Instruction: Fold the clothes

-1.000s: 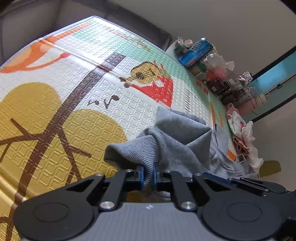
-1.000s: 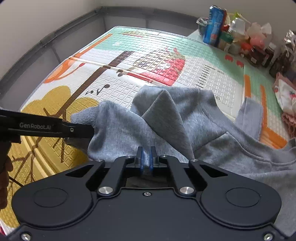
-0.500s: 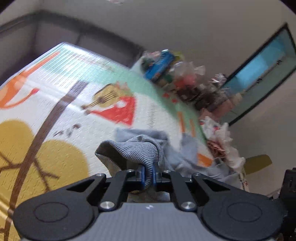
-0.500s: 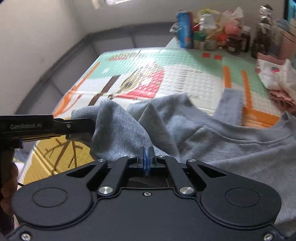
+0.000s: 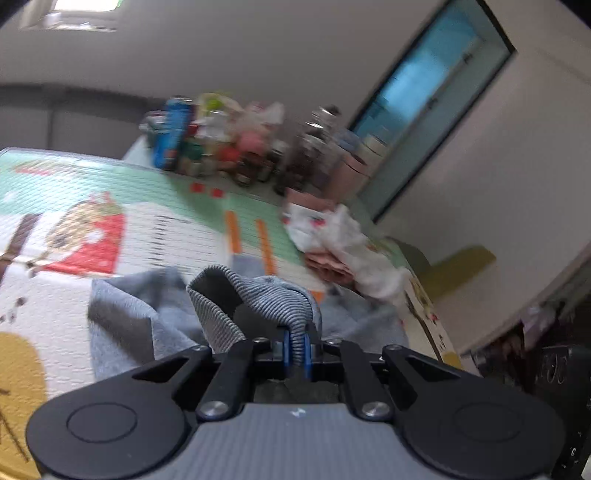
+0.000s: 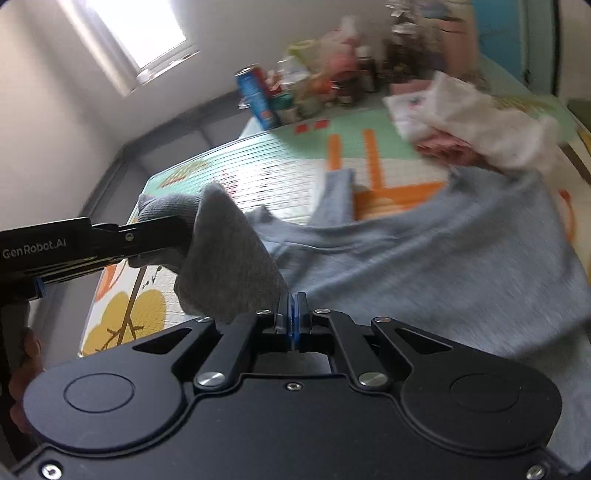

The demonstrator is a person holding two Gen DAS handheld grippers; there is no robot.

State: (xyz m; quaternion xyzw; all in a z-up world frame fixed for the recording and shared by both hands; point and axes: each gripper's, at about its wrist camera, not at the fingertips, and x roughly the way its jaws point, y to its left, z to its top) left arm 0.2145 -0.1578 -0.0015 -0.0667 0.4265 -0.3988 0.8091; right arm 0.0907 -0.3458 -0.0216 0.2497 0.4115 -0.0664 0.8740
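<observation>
surface: a padded play mat [image 5: 155, 236] with printed tree, house and orange stripes is lying over a raised platform, its far left edge running beside a grey padded wall [image 6: 122, 162]

room: a window [image 6: 125, 33] is letting light in at the upper left; a teal-glazed door [image 5: 432, 96] is standing at the right; blurred bottles, cans and bags [image 5: 236, 144] are crowding the mat's far end

item: a grey sweatshirt [image 6: 436, 266] is spreading across the mat's near right part, one sleeve reaching toward the orange stripes

item: a white and pink clothes pile [image 6: 469, 118] is lying just beyond the sweatshirt, near the right edge

left gripper [image 5: 295, 349] is clenching the sweatshirt's ribbed cuff [image 5: 266, 295], lifted off the mat

right gripper [image 6: 291, 321] is pinching a fold of the same sweatshirt, jaws pressed together

open room: bare mat is showing left of and beyond the sweatshirt
</observation>
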